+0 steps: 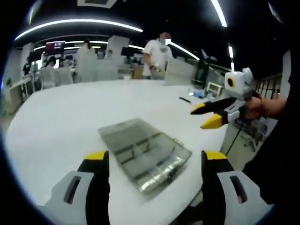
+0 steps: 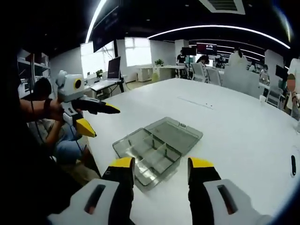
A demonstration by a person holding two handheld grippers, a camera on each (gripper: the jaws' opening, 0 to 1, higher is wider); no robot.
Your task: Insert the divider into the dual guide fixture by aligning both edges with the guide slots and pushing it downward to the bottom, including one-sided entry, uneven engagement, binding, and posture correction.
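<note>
Long curved light strips (image 2: pixel 220 29) are glowing across a dark ceiling (image 1: pixel 154 14) in an open office, and bright windows (image 2: pixel 138 50) are letting daylight in at the far wall. A large white table (image 2: pixel 243 122) is spreading across the foreground, while desks with monitors (image 2: pixel 114 68) and pale office chairs (image 1: pixel 49 75) are standing further back.

Bright ceiling strip lights (image 1: pixel 79 22), soft focus, fisheye bending edges, slight blur
</note>
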